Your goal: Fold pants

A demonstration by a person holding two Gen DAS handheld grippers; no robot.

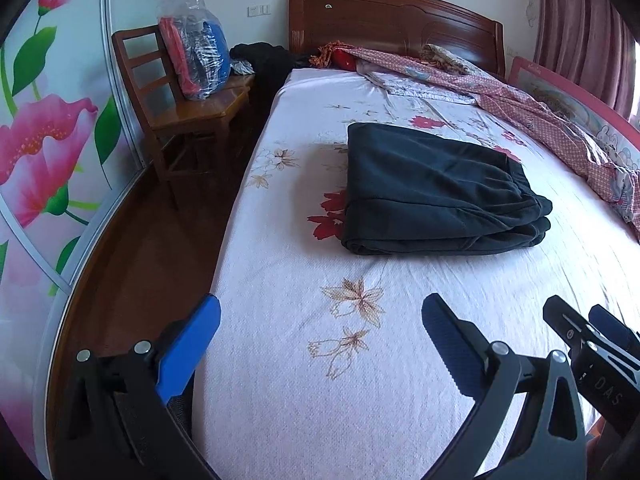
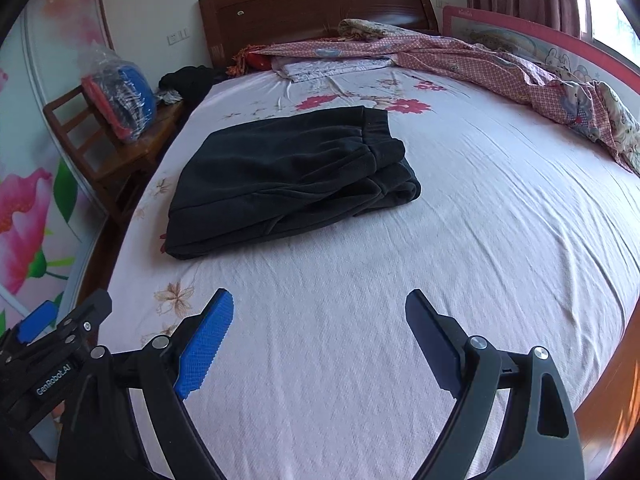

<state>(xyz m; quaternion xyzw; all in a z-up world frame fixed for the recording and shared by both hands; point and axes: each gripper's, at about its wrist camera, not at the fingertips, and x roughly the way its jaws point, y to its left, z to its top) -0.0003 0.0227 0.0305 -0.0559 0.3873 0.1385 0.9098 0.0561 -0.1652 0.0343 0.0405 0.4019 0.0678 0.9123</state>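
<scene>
Nearest the lens in the left wrist view, the left gripper [image 1: 320, 316], black with blue ribbed pads, stands with its jaws spread wide and released, holding nothing and hanging just above the pale pink floral bed sheet [image 1: 300, 380]. The right gripper [image 2: 320, 312] is the same: jaws wide apart, empty, poised over the sheet near the foot of the bed. The two grippers sit just beside each other, each showing at the edge of the other's view. On the left gripper's body, seen from the right wrist, white lettering reads "GenRobot.AI"; on the right gripper's body, seen from the left wrist, the letters "DAS" can be read. The dark folded pants [image 2: 292, 176] lie in a thick rectangular stack on the sheet, well ahead of both grippers and apart from them, between them and the brown wooden headboard [image 2: 316, 4], with the gathered waistband on the stack's right side. A crumpled pink checked quilt [image 2: 500, 64] lies beyond the pants, toward the headboard.
</scene>
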